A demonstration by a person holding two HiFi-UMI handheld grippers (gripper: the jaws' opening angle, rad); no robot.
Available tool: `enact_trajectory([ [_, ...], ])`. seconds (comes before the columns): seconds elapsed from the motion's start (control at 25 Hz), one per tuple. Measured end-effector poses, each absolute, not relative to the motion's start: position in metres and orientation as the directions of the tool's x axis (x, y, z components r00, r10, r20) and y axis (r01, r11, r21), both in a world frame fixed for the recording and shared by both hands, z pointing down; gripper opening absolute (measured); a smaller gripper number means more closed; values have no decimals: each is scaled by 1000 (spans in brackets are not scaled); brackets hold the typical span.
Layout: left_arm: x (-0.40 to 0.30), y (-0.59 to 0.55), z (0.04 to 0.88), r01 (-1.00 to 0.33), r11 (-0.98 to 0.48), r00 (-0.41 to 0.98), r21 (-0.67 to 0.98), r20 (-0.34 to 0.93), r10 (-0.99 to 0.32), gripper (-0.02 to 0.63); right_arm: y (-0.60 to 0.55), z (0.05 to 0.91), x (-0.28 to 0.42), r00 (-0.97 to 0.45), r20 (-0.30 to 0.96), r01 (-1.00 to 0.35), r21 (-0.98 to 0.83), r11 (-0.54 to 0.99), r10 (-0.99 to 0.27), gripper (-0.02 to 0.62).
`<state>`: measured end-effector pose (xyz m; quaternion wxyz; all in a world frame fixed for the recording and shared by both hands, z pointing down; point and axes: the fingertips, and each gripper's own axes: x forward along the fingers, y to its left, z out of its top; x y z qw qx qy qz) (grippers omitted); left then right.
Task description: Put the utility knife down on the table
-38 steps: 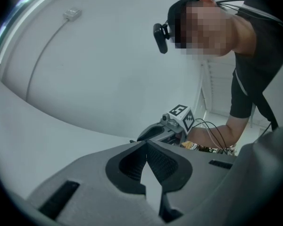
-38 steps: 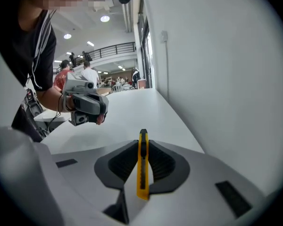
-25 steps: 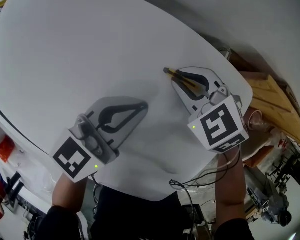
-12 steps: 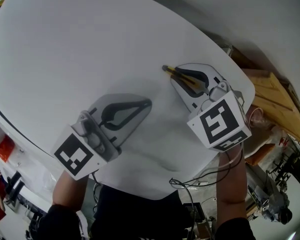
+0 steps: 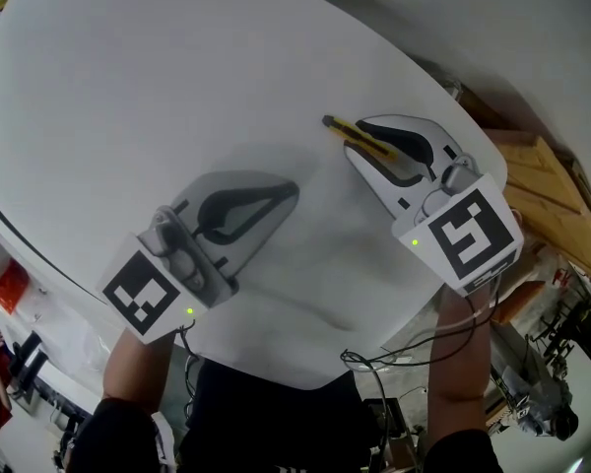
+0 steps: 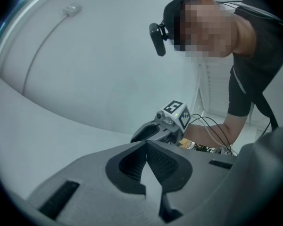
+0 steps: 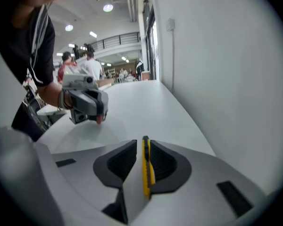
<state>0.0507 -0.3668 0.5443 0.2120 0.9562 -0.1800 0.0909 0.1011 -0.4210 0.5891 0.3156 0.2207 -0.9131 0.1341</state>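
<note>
The utility knife (image 5: pixel 347 133), yellow and black, is clamped between the jaws of my right gripper (image 5: pixel 361 126) over the right part of the white table (image 5: pixel 177 87). Its dark tip sticks out to the left past the jaws. In the right gripper view the knife (image 7: pixel 146 169) stands on edge between the shut pads of the right gripper (image 7: pixel 144 143). I cannot tell whether the knife touches the tabletop. My left gripper (image 5: pixel 293 191) hovers over the table to the left, shut with nothing in it; the left gripper (image 6: pixel 146 143) shows its pads pressed together.
The table's curved edge runs close behind both grippers. Wooden boards (image 5: pixel 542 185) and clutter lie off the table's right side. Cables (image 5: pixel 394 358) hang near the person's body. People (image 7: pixel 89 67) stand far off in the hall.
My right gripper has shifted a little to the right and away from the left one, still holding the knife. The left gripper has barely moved.
</note>
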Motion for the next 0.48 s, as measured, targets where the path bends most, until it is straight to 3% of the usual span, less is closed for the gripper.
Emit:
enact_trajectory([
  [0.28,52,-348,529,-432,-808,901,400,232,-366,6,-362,503,116,-913,190,-406,-358,841,-360,29],
  [0.48,56,-305,448,-437,-789,898,433,154,-413,6,-275,427,119,-943,28,-311,-434,845,-332,18],
])
